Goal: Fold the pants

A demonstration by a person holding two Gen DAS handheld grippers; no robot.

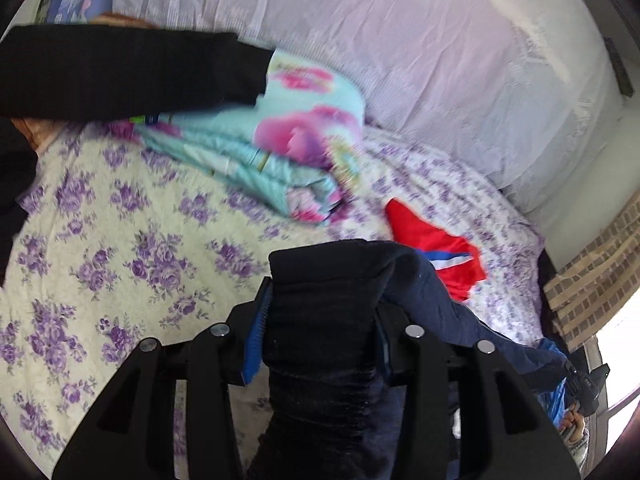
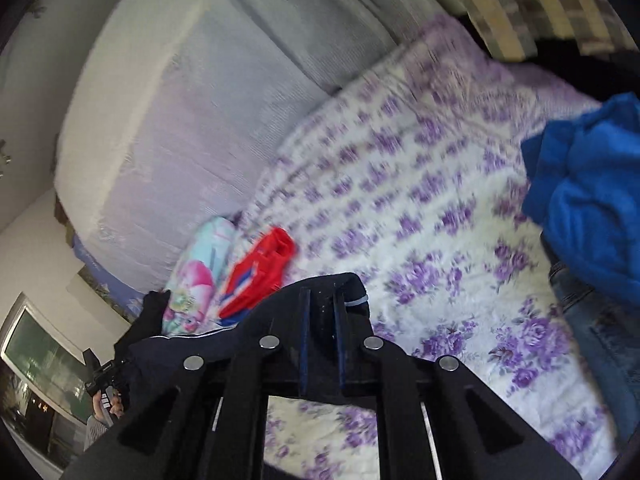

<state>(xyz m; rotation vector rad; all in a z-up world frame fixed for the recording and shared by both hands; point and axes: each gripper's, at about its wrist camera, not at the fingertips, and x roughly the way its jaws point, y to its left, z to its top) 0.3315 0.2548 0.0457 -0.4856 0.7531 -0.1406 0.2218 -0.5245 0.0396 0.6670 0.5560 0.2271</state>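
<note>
Bedding with a purple floral print (image 1: 132, 208) covers the work surface; a pale lilac quilted headboard or cushion (image 1: 400, 60) stands behind it. No brand, label or readable writing can be made out in either view; both frames are motion-blurred.

Left gripper (image 1: 320, 308): jaws clamped on a thick fold of the dark navy pants (image 1: 320, 320), which fills the gap between the blue-edged pads and hangs both above and below them. A length of the pants runs off to the right toward the other gripper.

Right gripper (image 2: 322, 308): jaws nearly together, pinching a thin edge of the pants (image 2: 320, 292) at the tips. A pale band shows at the fabric's edge.

Other items on the bed:
- folded turquoise blanket with pink flowers (image 1: 280, 148), near the headboard;
- red garment with blue and white stripes (image 1: 436, 248), just beside the blanket;
- bright blue garment (image 2: 592, 192) at the right edge of the right wrist view;
- denim fabric (image 2: 600, 336) below it.
</note>
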